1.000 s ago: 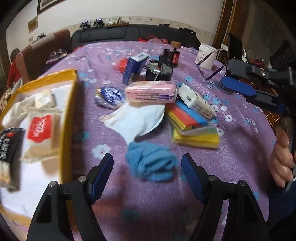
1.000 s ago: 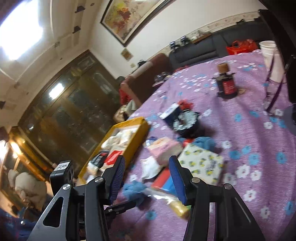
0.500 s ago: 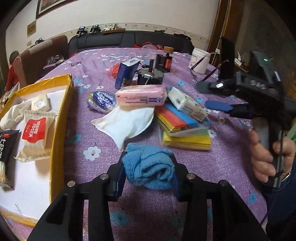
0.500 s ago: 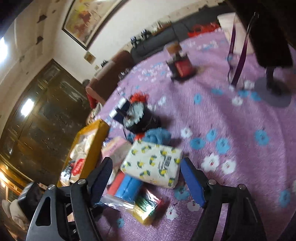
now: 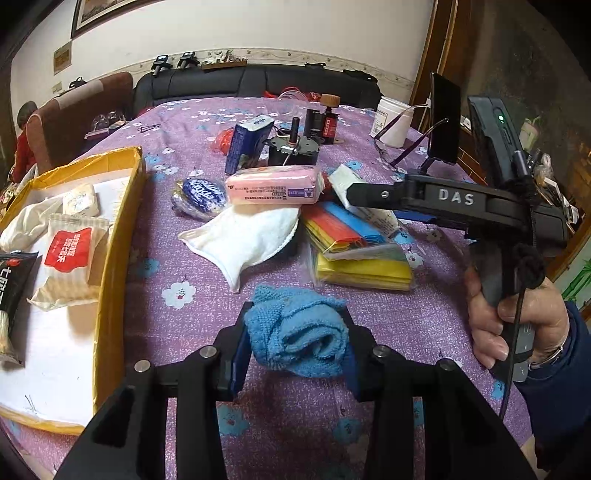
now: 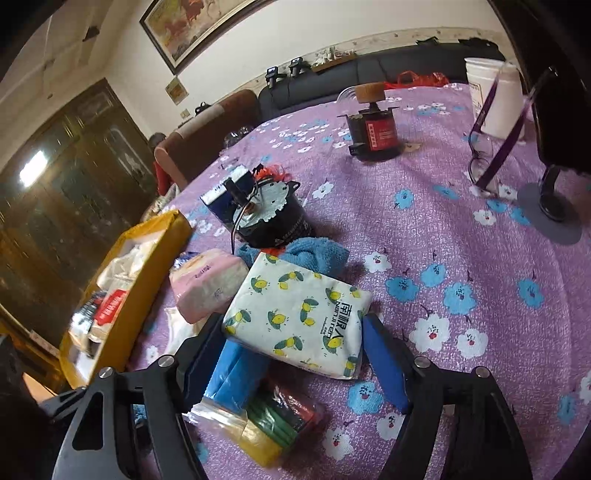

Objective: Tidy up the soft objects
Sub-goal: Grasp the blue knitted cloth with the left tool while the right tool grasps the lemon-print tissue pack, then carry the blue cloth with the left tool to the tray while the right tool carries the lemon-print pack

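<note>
Home living room. Black sofa (image 5: 255, 83) along the far wall, brown armchair (image 5: 79, 110) beside it. Framed painting (image 6: 207, 26) hung above; dark glazed wooden cabinet (image 6: 62, 177) to one side. Counter under a purple floral cloth (image 6: 461, 229), strewn with tissue packs (image 6: 299, 314), eyeglasses (image 6: 491, 155), a white cup (image 5: 393, 122).

Black handheld grippers with blue finger pads

The left gripper (image 5: 295, 347) has matte black angular arms with silver round screws and blue pads lining the fingers (image 5: 236, 354). The right gripper (image 6: 291, 354) is built alike; from the left view its side bears raised "DAS" lettering, a green light, and a black cable. The bare-skinned right hand (image 5: 517, 321) emerges from a dark blue sleeve.
</note>
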Tool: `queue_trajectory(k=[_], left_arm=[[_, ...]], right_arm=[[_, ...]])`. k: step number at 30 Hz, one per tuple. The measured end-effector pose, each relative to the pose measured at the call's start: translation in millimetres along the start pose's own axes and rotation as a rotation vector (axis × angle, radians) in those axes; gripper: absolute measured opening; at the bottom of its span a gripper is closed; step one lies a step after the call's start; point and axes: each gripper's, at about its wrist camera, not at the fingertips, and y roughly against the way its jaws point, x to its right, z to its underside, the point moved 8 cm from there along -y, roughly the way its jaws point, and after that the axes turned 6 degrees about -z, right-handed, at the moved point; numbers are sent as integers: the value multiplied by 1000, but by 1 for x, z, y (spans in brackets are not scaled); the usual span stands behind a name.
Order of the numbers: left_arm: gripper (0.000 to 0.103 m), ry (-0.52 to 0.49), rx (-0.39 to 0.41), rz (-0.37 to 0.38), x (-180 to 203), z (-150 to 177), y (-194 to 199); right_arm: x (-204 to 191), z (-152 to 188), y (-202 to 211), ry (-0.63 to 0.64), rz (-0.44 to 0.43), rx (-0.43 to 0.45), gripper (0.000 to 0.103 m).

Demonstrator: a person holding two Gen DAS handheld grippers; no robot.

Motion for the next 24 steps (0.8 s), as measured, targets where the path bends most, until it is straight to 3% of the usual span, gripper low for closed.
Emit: queue_trajectory(k=[4, 10, 17, 24], left_arm=[[40, 7, 12, -4, -2, 0, 4], [40, 19, 38, -6, -4, -4, 13], [40, 28, 73, 0, -8, -9, 25], [40, 81, 135, -25, -38, -18, 52]], right_arm=[[-6, -2, 6, 7, -3, 22, 78], [-24, -14, 36, 55, -41, 142, 78], [-54, -13, 44, 129, -112, 162, 78], [-78, -11, 44, 130, -156, 134, 78]])
